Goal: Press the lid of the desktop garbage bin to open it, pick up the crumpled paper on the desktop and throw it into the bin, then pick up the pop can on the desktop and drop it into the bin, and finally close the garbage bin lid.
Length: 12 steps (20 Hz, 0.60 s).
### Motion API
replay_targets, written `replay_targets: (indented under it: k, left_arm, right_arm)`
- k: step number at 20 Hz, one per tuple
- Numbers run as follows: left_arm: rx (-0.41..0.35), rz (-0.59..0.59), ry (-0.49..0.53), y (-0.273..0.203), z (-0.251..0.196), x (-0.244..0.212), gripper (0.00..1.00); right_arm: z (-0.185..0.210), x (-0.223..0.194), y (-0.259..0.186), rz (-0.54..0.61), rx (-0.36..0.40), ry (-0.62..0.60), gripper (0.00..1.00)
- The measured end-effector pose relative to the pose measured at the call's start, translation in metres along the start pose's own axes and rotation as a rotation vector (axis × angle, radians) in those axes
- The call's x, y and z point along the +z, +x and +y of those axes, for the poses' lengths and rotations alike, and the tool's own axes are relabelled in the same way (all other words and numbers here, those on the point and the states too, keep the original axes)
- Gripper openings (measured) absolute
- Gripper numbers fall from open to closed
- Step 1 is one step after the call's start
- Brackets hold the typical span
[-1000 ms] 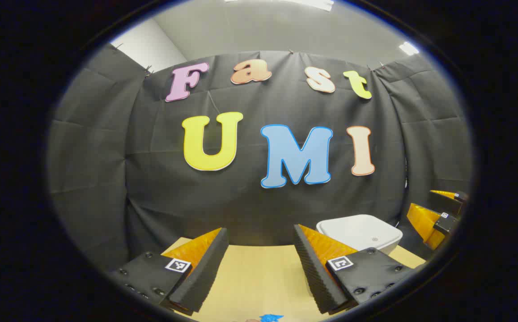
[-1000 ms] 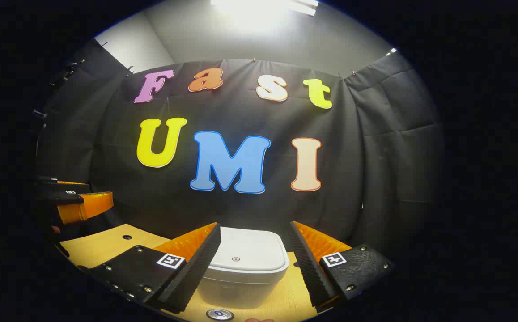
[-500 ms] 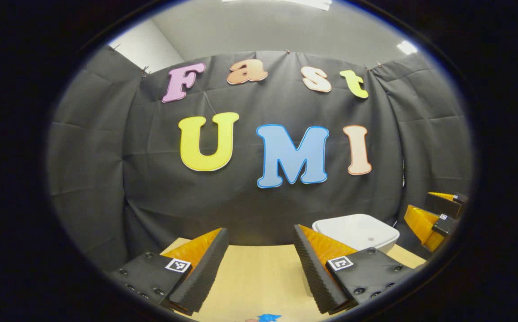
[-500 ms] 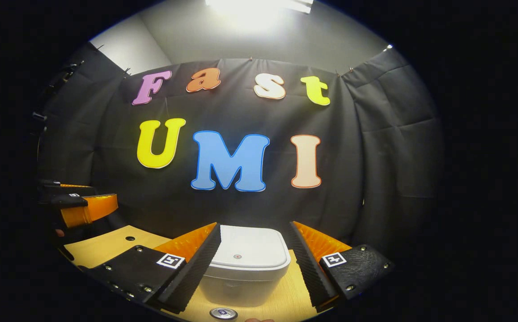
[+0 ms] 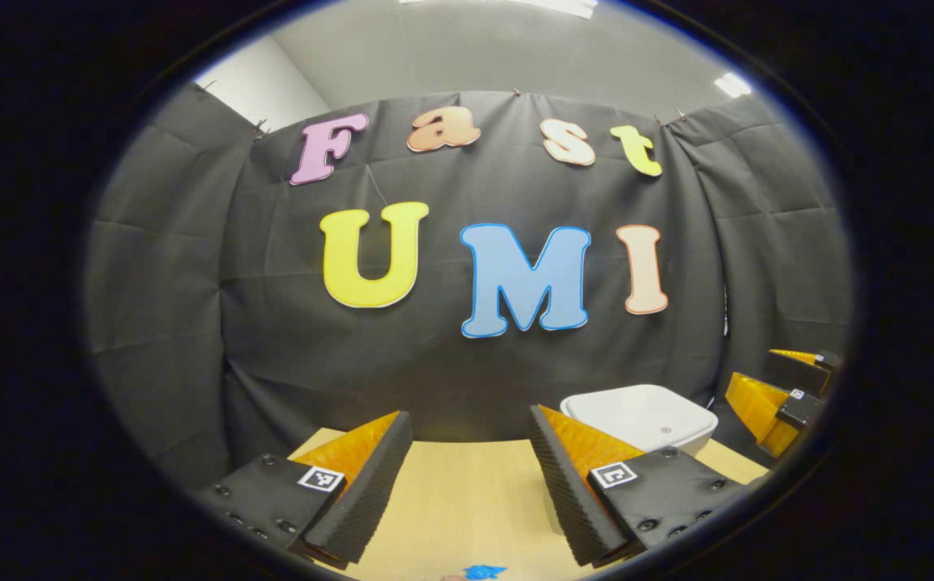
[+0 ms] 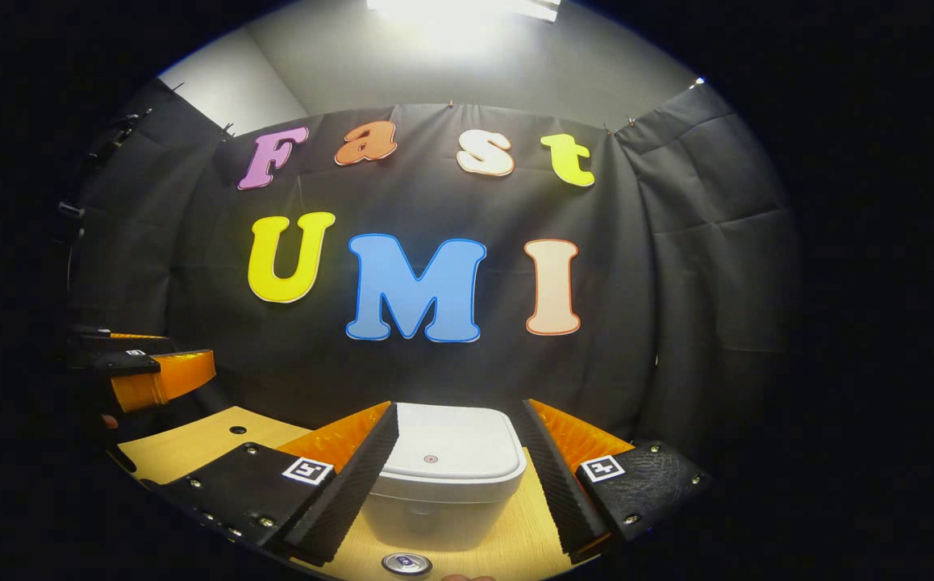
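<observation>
The white garbage bin (image 6: pixel 447 472) stands on the wooden desk with its lid shut, a small red dot on top. My right gripper (image 6: pixel 459 411) is open, and the bin sits between its fingers, a little beyond them. The pop can (image 6: pixel 406 562) stands upright just before the bin; I see its silver top at the bottom edge. In the left gripper view the bin (image 5: pixel 640 415) is to the right of my open left gripper (image 5: pixel 469 415), which holds nothing. A blue scrap (image 5: pixel 483 571), perhaps the crumpled paper, peeks in at the bottom edge.
The light wooden desk (image 5: pixel 467 492) runs back to the black cloth wall. It has a small round hole (image 6: pixel 238 430) near its left part. Each view shows the other gripper off to one side (image 5: pixel 781 387) (image 6: pixel 152 375).
Both views have shifted slightly. The bin has slid a little left in the left gripper view and sits a bit higher in the right gripper view. Both grippers stay open.
</observation>
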<state>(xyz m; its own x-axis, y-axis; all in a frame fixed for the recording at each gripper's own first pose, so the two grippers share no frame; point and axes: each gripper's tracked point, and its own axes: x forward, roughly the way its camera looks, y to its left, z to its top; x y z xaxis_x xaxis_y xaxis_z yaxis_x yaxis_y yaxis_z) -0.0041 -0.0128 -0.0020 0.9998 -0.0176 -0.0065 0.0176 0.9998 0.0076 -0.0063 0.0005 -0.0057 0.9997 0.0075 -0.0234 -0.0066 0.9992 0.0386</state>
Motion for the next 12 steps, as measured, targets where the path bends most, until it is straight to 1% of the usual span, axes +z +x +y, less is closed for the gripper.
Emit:
replay_targets:
  k: [12]
  left_arm:
    - [-0.004, 0.006, 0.01, 0.0, -0.0056, -0.0036, 0.95]
  right_arm:
    - [-0.0002, -0.0093, 0.0033, 0.024, 0.01, 0.004, 0.96]
